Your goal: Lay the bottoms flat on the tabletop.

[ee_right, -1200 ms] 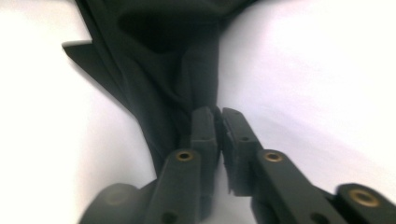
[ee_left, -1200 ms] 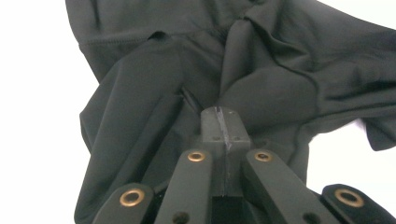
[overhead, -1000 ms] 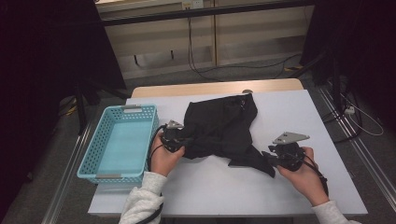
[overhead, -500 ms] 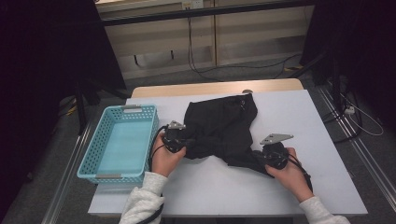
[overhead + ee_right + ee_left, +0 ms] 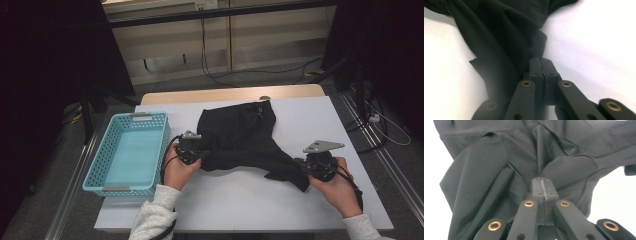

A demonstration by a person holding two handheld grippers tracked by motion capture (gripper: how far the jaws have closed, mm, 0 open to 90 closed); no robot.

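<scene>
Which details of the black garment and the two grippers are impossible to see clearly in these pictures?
- High view: the right gripper tips are covered by the person's hand and grey plate.
- Left gripper view: the left gripper is shut on the black garment; the fabric hides how much of it lies between the pads.
- Right gripper view: the garment's near folds are blurred and its top is cut off by the edge.

The two black jaws of the left gripper (image 5: 543, 188) are seen rising from the bottom edge, pressed together at their tips, with a fold of the black garment (image 5: 499, 170) pinched between them. The cloth is spread in creased folds across the upper frame, and the white table (image 5: 616, 195) is exposed at both sides.
</scene>
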